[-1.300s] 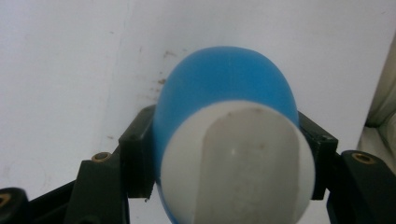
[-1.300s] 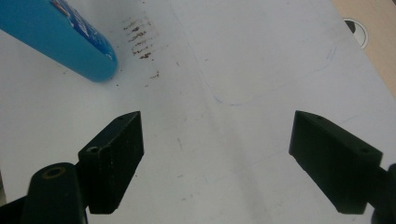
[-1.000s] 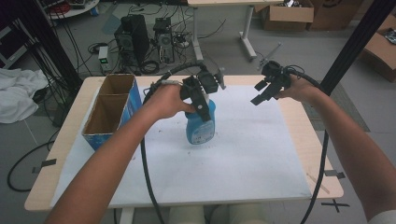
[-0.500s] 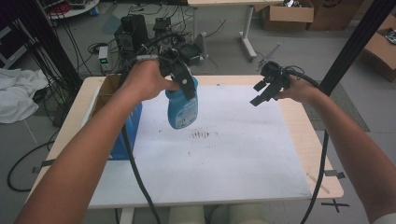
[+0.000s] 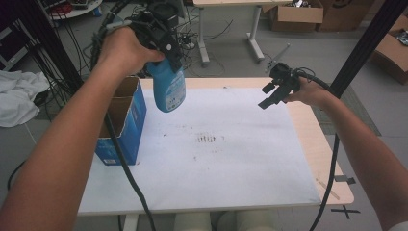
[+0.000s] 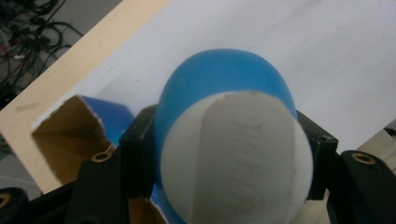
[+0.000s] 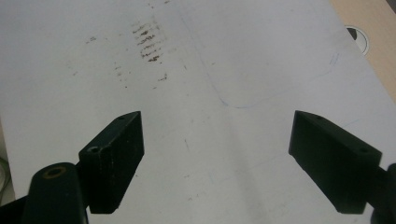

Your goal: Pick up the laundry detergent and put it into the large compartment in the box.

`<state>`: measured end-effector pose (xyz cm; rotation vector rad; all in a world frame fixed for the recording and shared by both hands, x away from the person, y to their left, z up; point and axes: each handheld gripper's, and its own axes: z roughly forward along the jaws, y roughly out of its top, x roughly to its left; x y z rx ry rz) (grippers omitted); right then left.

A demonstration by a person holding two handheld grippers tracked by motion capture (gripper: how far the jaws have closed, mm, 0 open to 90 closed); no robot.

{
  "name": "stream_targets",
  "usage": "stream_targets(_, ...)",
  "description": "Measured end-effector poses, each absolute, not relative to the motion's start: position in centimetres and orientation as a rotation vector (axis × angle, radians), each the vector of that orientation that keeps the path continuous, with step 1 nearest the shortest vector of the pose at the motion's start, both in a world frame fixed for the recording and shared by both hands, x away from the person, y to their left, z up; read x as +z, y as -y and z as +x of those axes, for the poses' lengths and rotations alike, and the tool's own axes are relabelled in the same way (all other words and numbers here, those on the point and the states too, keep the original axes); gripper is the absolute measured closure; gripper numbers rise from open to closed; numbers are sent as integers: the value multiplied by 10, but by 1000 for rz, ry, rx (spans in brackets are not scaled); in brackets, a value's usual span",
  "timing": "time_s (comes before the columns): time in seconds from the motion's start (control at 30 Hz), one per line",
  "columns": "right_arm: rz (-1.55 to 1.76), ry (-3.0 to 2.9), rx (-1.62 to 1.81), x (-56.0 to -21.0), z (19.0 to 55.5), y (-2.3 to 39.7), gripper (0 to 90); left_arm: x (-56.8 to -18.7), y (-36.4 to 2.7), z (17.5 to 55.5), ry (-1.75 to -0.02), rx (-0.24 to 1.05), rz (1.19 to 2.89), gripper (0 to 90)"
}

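- desk (image 5: pixel 298 144): white sheet covering it, bare of task things.
- blue box (image 5: pixel 126 126): sitting open-topped at desk's left edge.
- blue bottle (image 5: pixel 168 86): hanging airborne beside box, carry step; next, lowering into box.
- left gripper (image 5: pixel 163 41): clamping bottle.
- right gripper (image 5: pixel 273 92): idling, jaws spread, nothing between.

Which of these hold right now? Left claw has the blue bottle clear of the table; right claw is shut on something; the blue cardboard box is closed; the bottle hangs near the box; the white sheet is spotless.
1. The left claw holds the blue plastic bottle above the table. True.
2. The right claw is shut on something. False: its jaws stand open with nothing between them.
3. The blue cardboard box is closed. False: its top is open.
4. The bottle hangs near the box. True.
5. The white sheet is spotless. False: dark smudges mark its middle.
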<state>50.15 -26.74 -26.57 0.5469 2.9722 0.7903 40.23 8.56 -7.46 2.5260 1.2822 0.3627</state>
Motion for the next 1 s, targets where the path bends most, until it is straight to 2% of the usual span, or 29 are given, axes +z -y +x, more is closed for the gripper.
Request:
stream_targets(0.2,538,-2972,790,-266,501,266,181,-60,-111,401,-1490,370,2377,380)
stream_targets(0.53,525,-2967,793,-267,503,264,181,-43,-156,393,-1744,432,2240,380)
stream_targets(1.0,513,-2963,792,-266,501,262,179,-48,-193,391,-1971,491,2048,381)
